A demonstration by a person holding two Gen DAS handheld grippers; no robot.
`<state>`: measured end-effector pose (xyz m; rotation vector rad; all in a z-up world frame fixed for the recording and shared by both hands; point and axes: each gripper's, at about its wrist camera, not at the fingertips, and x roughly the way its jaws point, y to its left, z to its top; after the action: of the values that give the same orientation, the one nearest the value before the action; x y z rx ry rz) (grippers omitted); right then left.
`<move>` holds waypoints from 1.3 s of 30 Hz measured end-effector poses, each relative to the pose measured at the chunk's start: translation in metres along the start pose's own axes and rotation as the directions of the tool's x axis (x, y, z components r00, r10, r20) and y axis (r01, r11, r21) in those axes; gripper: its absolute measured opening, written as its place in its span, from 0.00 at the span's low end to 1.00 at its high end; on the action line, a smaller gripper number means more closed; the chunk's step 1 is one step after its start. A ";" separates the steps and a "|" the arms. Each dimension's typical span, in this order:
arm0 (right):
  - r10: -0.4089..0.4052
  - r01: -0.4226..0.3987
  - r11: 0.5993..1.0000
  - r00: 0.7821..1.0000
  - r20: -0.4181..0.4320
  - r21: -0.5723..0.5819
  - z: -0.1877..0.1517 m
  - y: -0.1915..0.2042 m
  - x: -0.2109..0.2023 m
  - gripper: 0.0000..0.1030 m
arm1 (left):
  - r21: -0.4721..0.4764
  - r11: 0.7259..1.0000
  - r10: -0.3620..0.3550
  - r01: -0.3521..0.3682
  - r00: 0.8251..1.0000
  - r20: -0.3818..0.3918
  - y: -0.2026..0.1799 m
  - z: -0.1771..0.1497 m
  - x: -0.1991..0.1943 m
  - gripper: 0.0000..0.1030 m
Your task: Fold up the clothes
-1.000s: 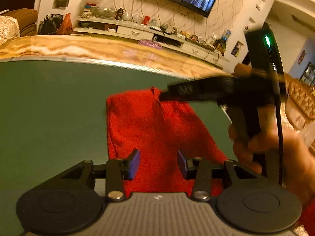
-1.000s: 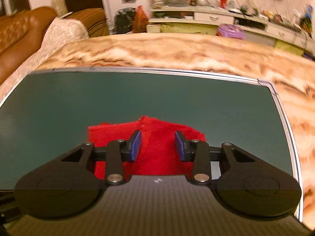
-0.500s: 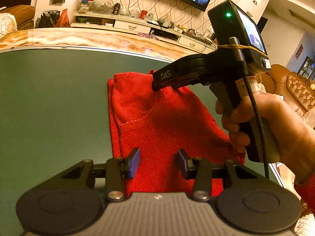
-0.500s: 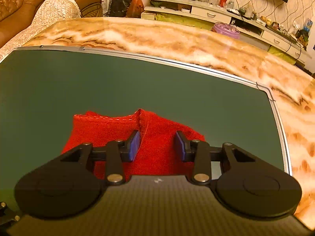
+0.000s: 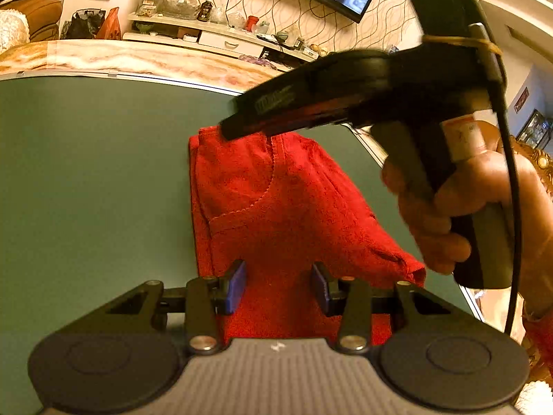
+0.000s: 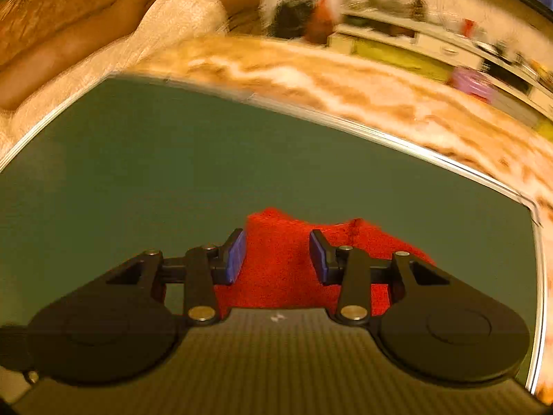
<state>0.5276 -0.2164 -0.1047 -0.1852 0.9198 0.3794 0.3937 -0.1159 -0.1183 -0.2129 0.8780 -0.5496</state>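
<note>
Red knit garment (image 5: 287, 207) lying flat on a green mat (image 5: 93, 180), already narrowed into a long folded strip. Left gripper (image 5: 278, 285) hovering over the near end, blue pads (image 5: 235, 285) spread apart, red cloth showing in the gap but nothing pinched. Right gripper (image 6: 276, 257), held in a hand (image 5: 459, 207), poised over the far end; pads (image 6: 235, 256) likewise apart, cloth beneath and just ahead of them, none gripped. Probably light, soft and limp: likely to sag and drag on the mat when lifted, not fragile. Best taken at the two far corners or along the thicker stitched edge (image 5: 242, 207), both layers together.
</note>
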 end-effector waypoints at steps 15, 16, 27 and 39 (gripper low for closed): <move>-0.018 0.021 0.996 0.999 -0.032 0.085 0.028 -0.007 0.054 0.30 | 0.004 1.000 -0.013 0.013 1.000 0.002 0.007 0.001 0.005 0.46; -0.002 0.003 0.994 1.000 -0.010 0.110 0.027 -0.011 0.049 0.30 | 0.001 1.000 -0.016 0.016 1.000 0.000 0.008 0.002 0.005 0.46; 0.060 -0.060 0.998 0.998 0.011 0.019 0.015 -0.024 0.011 0.30 | -0.010 1.000 -0.023 0.023 1.000 -0.007 0.013 0.003 0.012 0.46; -0.010 0.009 0.999 1.000 -0.028 -0.047 0.011 0.008 0.033 0.09 | -0.039 0.999 -0.031 0.030 0.999 -0.018 0.011 0.005 0.007 0.46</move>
<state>0.5509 -0.1980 -0.1243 -0.2388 0.9379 0.3907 0.4049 -0.1100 -0.1243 -0.2570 0.9052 -0.5642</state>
